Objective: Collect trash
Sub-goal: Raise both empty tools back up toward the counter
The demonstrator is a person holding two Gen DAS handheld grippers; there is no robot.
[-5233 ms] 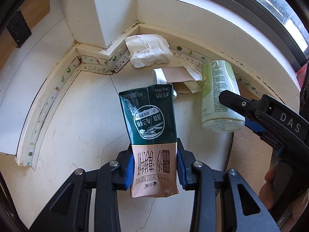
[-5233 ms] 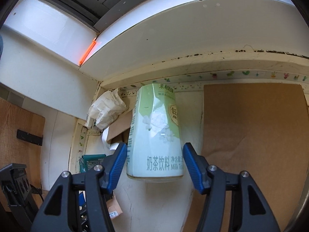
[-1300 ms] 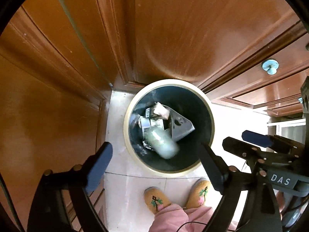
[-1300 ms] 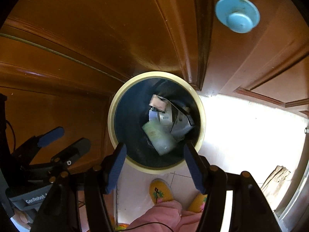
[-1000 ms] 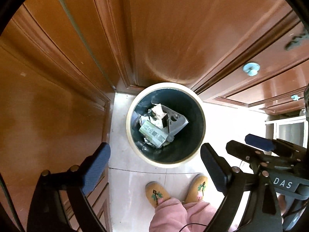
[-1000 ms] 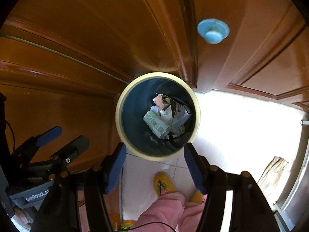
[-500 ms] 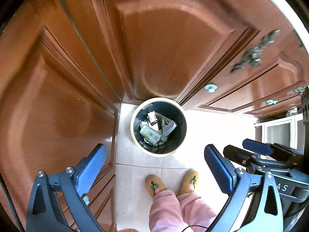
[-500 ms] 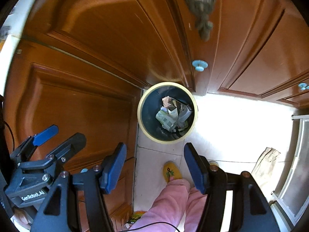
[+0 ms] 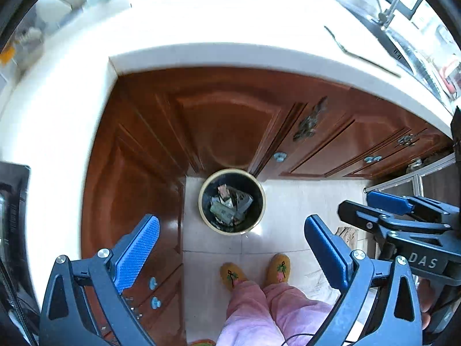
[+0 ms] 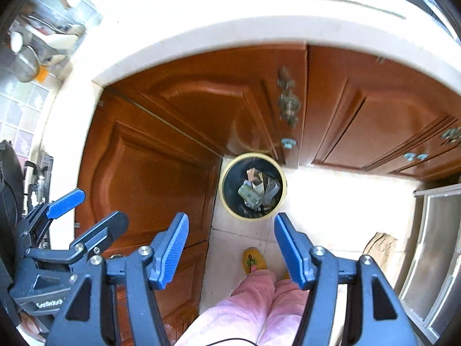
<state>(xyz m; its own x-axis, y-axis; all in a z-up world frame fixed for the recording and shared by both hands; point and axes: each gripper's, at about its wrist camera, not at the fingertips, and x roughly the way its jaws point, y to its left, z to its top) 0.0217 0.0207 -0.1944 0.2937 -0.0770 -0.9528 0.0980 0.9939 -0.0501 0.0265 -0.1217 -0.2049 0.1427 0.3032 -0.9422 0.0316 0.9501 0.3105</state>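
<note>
Trash [image 9: 229,206] sat inside the bin [image 9: 206,218] on the floor by the cabinets [image 9: 224,124], left gripper [image 9: 230,239] and right gripper [image 10: 230,245] both spread wide and empty high above it, so main risk seemed clipping the counter [image 9: 201,54] edge when swinging back up for more.

Open drop to the bin, cabinets crowding two sides

Straight ahead of both sets of jaws the trash bin [image 9: 206,201] stands uncovered on bare floor tiles [image 9: 299,201]; wooden cabinet doors [image 9: 224,132] wall it in beyond and leftward, the white desk [image 9: 230,28] edge overhanging them, slippered feet [image 9: 232,275] just below.
</note>
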